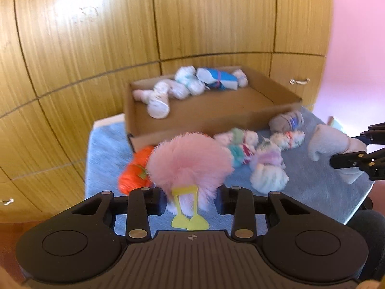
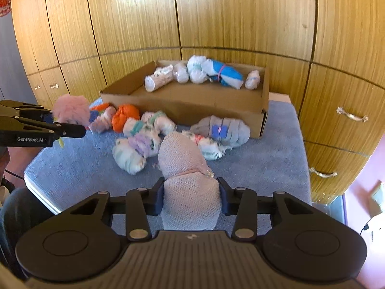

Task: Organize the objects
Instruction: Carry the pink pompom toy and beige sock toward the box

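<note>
Pink fluffy item (image 1: 190, 166) sits bottom center of the left view, pinched in left gripper (image 1: 191, 200). Knit sock roll (image 2: 190, 190), bottom center of the right view, pinched by right gripper (image 2: 191, 198). Both look bound for the cardboard box (image 2: 216, 106): lift clear of the near wall, release beside the rolls already inside. Only the left view shows the yellow tag (image 1: 189, 214); only the right shows the gray roll's blue butterfly (image 2: 219, 131).

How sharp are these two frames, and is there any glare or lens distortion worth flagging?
Left wrist view: motion blur smears the pink fluffy toy and the cardboard box; glare on the wardrobe doors. Right wrist view: sharper, mild blur on the sock bundles; a glare patch up top; fisheye bends the door seams in both.
</note>
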`<act>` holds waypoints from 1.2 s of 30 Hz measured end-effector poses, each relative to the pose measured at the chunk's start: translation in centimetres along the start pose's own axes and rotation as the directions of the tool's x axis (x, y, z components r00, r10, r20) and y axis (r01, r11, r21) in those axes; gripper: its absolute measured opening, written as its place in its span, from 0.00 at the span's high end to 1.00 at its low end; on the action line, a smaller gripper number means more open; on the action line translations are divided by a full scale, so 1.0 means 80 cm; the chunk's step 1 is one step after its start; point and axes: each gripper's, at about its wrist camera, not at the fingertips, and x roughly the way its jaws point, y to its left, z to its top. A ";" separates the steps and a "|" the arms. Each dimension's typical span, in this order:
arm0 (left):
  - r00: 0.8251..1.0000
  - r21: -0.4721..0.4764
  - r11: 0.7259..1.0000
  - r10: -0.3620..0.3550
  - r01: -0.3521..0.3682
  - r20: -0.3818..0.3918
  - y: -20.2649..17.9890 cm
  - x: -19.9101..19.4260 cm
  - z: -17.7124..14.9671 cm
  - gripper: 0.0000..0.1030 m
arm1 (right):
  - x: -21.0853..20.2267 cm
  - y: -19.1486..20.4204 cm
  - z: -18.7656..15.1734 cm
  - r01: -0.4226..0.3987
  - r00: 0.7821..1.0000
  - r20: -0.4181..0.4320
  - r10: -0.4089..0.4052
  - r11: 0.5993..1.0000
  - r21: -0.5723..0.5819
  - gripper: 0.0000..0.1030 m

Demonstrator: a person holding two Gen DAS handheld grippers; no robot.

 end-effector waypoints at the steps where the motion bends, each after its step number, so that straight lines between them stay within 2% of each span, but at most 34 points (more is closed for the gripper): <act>1: 1.000 -0.004 1.000 0.005 -0.005 0.001 0.004 -0.003 0.005 0.58 | -0.004 -0.002 0.005 -0.001 1.000 0.005 0.001 1.000 0.004 0.61; 9: 0.999 -0.015 1.000 0.028 -0.028 0.031 0.035 -0.015 0.068 0.58 | -0.022 -0.005 0.063 -0.014 0.998 0.059 0.016 0.999 -0.033 0.61; 18: 1.000 0.014 1.000 0.011 -0.011 0.026 0.035 0.026 0.137 0.58 | 0.006 -0.005 0.145 -0.034 0.995 0.093 0.040 0.997 -0.063 0.61; 25: 1.000 0.019 1.000 -0.003 0.003 -0.007 0.026 0.075 0.151 0.58 | 0.057 -0.006 0.184 -0.050 0.997 0.058 0.052 0.997 -0.051 0.61; 36: 0.994 -0.007 0.999 -0.054 0.053 -0.090 0.035 0.151 0.146 0.58 | 0.140 0.008 0.203 -0.067 0.997 -0.034 0.064 0.996 -0.067 0.61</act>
